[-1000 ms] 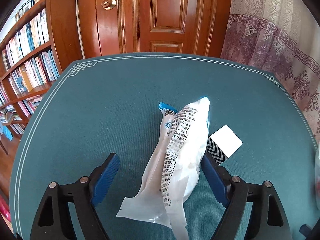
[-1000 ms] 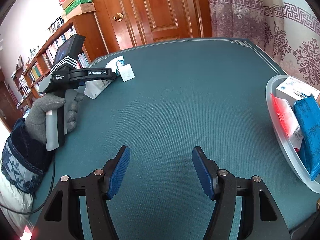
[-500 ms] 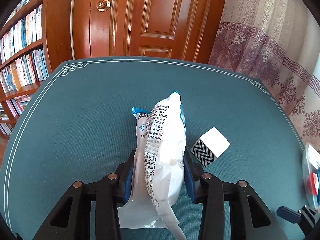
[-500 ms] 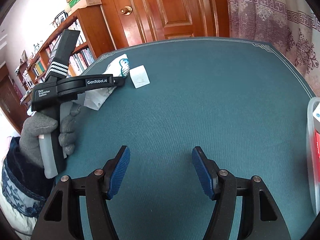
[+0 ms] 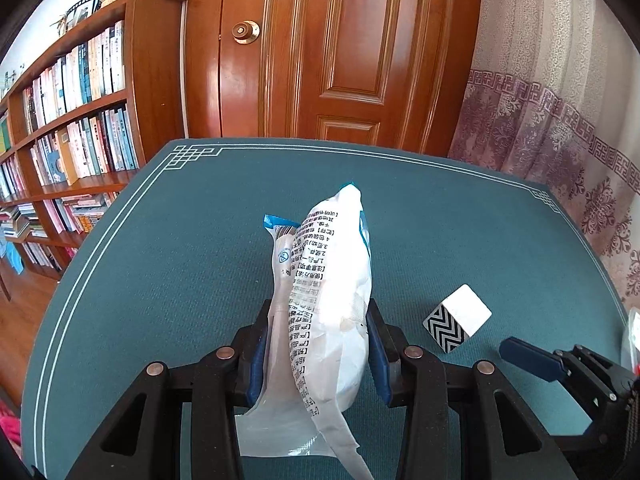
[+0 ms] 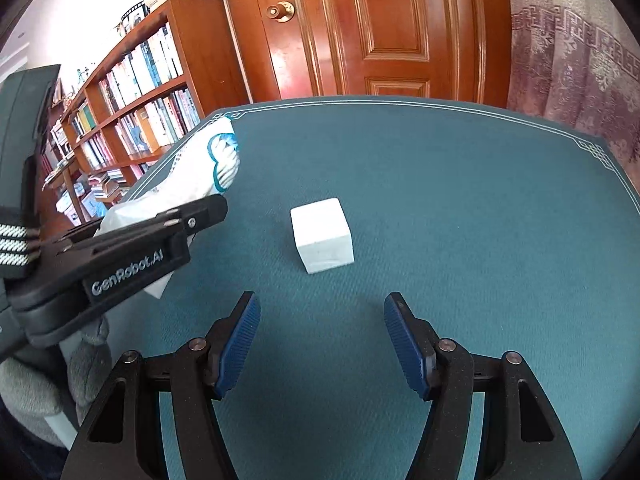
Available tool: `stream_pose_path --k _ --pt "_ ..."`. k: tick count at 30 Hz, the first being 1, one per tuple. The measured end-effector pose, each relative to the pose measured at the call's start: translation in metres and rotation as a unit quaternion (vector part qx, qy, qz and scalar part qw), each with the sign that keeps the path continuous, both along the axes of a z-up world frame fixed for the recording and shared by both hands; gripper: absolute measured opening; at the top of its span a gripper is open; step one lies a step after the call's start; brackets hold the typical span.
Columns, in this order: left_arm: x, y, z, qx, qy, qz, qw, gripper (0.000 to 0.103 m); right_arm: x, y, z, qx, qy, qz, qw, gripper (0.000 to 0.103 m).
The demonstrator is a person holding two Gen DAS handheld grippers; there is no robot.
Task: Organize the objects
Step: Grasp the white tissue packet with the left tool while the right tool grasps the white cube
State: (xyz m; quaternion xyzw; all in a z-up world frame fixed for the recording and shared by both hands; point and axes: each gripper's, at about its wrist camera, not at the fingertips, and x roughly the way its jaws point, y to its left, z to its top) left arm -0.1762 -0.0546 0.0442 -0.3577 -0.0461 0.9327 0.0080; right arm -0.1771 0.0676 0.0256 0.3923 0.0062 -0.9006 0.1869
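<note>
My left gripper (image 5: 316,348) is shut on a white plastic packet (image 5: 328,292) with black print and a blue end, held above the green table (image 5: 180,264). The packet also shows in the right wrist view (image 6: 200,168), clamped by the left gripper's body (image 6: 120,256). A small white box (image 6: 322,234) with a black zigzag side (image 5: 456,322) sits on the table. My right gripper (image 6: 320,340) is open and empty, just short of the box, with the box centred ahead of its fingers. One blue fingertip (image 5: 528,358) of it shows in the left wrist view.
A clear tub edge (image 5: 632,336) sits at the table's far right. A bookshelf (image 5: 68,128) stands left of the table, a wooden door (image 5: 340,52) behind it and a curtain (image 5: 560,120) to the right.
My left gripper closed on the packet and lifted it. My right gripper swung left toward the white box, which is now close in front of its fingers.
</note>
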Motion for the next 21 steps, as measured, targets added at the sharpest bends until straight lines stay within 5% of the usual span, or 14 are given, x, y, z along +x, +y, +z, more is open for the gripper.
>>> stream_pose_path --k 7,12,21 --pt "-0.001 -0.007 -0.002 0.008 -0.002 0.015 0.9998 0.044 -0.032 -0.016 0.001 0.004 0.002 0.004 1.000 0.056" --pt "-0.002 -0.009 -0.004 0.010 -0.008 0.021 0.9997 0.044 -0.038 -0.022 0.001 0.019 0.004 0.005 1.000 0.034" --pt "0.003 -0.005 -0.002 0.010 -0.003 0.015 0.9998 0.044 -0.016 -0.003 0.000 0.014 -0.001 -0.014 1.000 0.034"
